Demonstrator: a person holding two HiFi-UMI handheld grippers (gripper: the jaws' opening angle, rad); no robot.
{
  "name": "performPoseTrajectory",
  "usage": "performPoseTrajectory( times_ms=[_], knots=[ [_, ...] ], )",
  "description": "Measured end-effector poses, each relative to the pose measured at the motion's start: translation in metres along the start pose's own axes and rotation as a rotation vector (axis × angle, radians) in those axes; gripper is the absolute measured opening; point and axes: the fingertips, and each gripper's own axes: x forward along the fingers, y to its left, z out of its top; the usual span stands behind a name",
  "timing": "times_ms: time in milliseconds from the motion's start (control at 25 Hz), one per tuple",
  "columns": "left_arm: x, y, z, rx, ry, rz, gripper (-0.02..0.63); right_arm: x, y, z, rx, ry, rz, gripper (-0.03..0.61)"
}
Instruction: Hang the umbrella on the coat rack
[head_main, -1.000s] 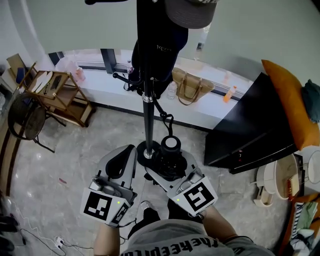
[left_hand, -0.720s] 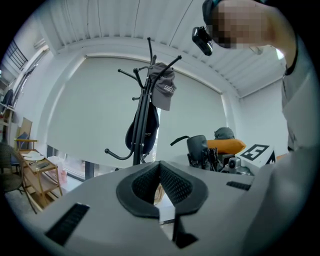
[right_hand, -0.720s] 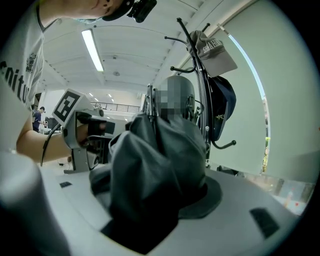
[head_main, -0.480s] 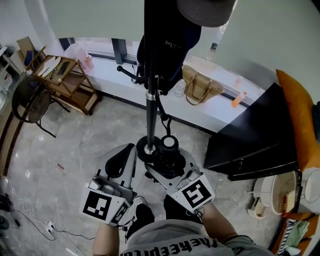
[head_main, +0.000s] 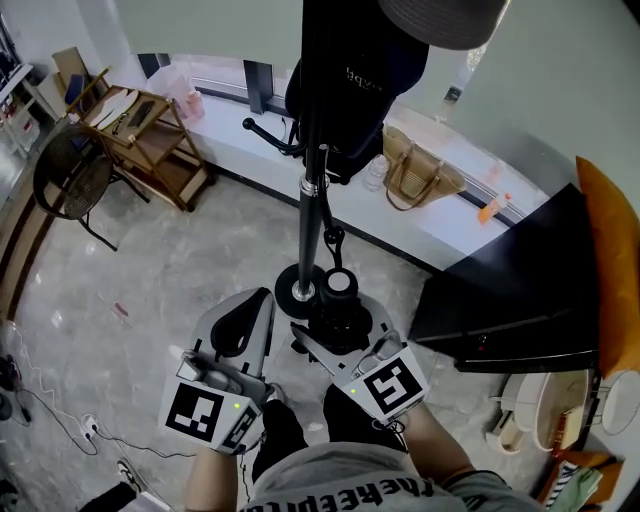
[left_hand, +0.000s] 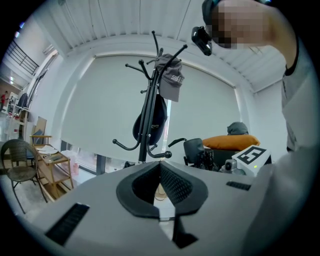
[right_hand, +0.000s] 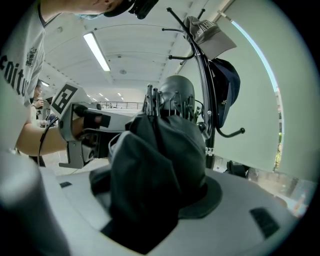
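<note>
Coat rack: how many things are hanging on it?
2 on the coat rack: a grey cap at the top and a dark blue bag or cap hanging lower, by the pole. More could be hidden behind them.

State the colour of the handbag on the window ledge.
Tan handbag; clearest in the head view.
</note>
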Motion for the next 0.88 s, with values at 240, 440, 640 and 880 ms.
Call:
performPoseTrajectory(
  times_ms=[240,440,640,880],
  knots=[
    [0.004,-0.002,-0.006,-0.01,0.004,0.028,0.015,0.001,-0.003,-0.008,0.001,0.012,0.035,0.281],
    [0.005,-0.004,-0.009,-0.016,0.002,0.049,0.015,0.001,-0.006,-0.013,0.001,0.017,0.053,0.282],
    [0.006,-0.005,-0.011,-0.016,0.004,0.066,0.015,0.003,-0.006,-0.018,-0.011,0.028,0.075,0.281],
    [0.009,-0.005,-0.014,-0.016,0.011,0.077,0.015,0.006,-0.008,-0.026,0.009,0.033,0.088,0.281]
  ],
)
